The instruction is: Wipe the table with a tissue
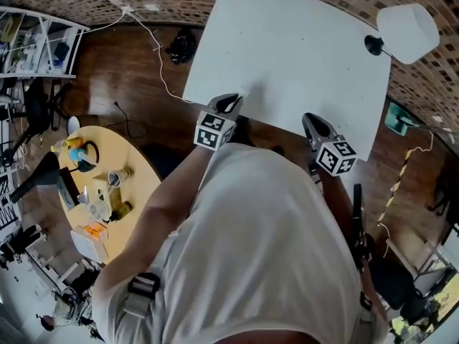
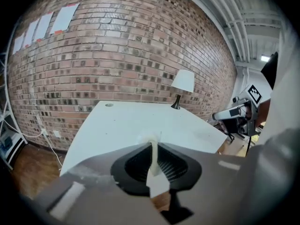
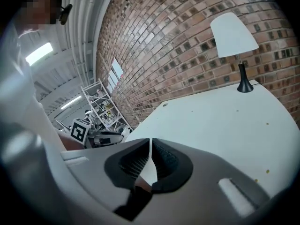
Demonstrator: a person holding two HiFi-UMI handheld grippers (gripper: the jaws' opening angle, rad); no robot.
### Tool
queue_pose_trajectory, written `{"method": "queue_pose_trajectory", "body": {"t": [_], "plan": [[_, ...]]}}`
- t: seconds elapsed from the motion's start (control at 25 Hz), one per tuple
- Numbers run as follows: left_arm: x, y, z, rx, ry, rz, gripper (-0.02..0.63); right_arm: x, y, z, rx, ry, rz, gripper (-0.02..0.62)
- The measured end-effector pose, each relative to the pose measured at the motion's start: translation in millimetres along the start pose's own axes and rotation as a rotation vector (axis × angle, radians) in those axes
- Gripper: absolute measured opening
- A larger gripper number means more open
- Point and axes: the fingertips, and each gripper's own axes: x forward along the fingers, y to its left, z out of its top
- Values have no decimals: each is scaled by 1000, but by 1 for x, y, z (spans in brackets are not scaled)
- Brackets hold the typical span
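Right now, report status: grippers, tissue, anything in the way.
Left gripper shut on tissue, at white table's near edge. Right gripper shut, empty, alongside. Lamp stands at far right corner.

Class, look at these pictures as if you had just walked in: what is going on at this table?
A person stands at a white table with a gripper in each hand. The left gripper is shut on a tissue at the table's near edge. The right gripper is shut and empty. A lamp stands at the far corner.
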Motion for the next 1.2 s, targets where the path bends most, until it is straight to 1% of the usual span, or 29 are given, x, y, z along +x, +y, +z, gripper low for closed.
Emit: {"method": "queue_pose_trajectory", "body": {"t": [0.08, 0.24, 0.44, 0.56, 0.68, 0.88, 1.04, 1.2], "plan": [[8, 23, 5, 12, 15, -21, 42, 20, 3, 13, -2, -9, -22, 21], [12, 73, 12, -7, 45, -31, 43, 57, 16, 33, 8, -22, -57, 21], [17, 125, 12, -6, 89, -65, 41, 86, 27, 39, 14, -27, -125, 21], [24, 150, 9, 3, 128, -69, 41, 100, 31, 43, 10, -20, -153, 23], [34, 166, 8, 7, 167, -58, 41, 107, 34, 46, -1, 4, -163, 21], [62, 183, 12, 20, 200, -40, 40, 113, 21, 61, 17, -4, -182, 21], [85, 195, 20, -1, 221, 2, 40, 119, 11, 75, 12, -14, -177, 22], [99, 204, 19, 16, 265, 45, 38, 118, 10, 74, 31, -11, -171, 21]]}}
